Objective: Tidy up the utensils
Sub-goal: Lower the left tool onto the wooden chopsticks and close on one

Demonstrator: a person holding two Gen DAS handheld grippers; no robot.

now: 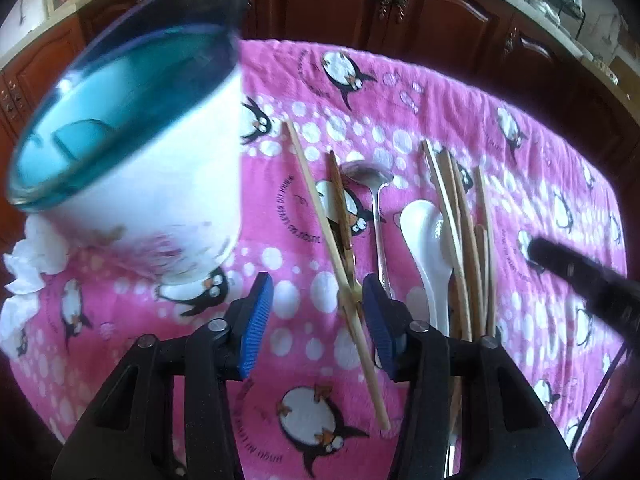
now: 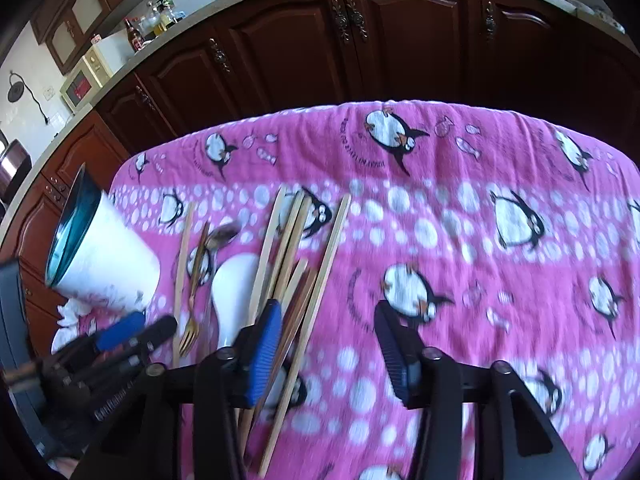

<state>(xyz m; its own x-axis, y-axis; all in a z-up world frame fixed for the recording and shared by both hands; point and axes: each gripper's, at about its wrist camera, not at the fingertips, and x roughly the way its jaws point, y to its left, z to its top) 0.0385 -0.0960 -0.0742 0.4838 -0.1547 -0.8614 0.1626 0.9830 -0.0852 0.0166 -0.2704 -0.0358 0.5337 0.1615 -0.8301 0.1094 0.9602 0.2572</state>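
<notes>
Over chopstick (image 1: 336, 264), hand-held gripper (image 1: 318, 320) seemingly agape.

Bright, even daylight on the pink cloth (image 1: 400, 92); dim and nearly black toward the dark cabinets (image 2: 400, 40); strongly bowed by the fisheye, with black vignette at the corners; motion-smeared on the white cup (image 1: 132, 152) and on the other tongs (image 2: 120, 340) at the right wrist view's left; soft shadows only; glare on the cup's blue rim

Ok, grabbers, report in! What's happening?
Left gripper open over a chopstick. Right gripper open, empty. Cup tilted beside the utensils.
</notes>
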